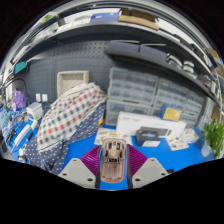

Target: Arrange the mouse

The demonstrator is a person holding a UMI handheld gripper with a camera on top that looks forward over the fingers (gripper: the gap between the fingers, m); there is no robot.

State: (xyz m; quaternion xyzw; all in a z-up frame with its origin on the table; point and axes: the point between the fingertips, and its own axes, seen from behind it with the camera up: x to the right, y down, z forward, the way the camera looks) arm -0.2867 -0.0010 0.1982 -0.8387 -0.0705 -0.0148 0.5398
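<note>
Beyond the jaws, across the back of the scene: ran a dark pegboard wall [70, 55], topped by a long shelf [100, 20] crowded with boxes. Below it, stood a bank of small clear drawer cabinets [150, 95]. Under everything, stretched a blue-topped desk [82, 150]. To one side of the desk, lay heaped a large plaid cloth [65, 118], spilling over other clutter. Ahead of the jaws, sat a white box-shaped device [150, 125], with small items around it too tiny to make out. At the far side, showed a green leafy plant [214, 137]. Nearest of all, held the gripper [113, 172] its jaws drawn in narrow, both purple pads [98, 158] pressed against the flanks of a brownish mouse [113, 157], lengthwise between them, nose pointed away over the blue desk. Could not tell whether the mouse touched the desk or hung clear of it.
</note>
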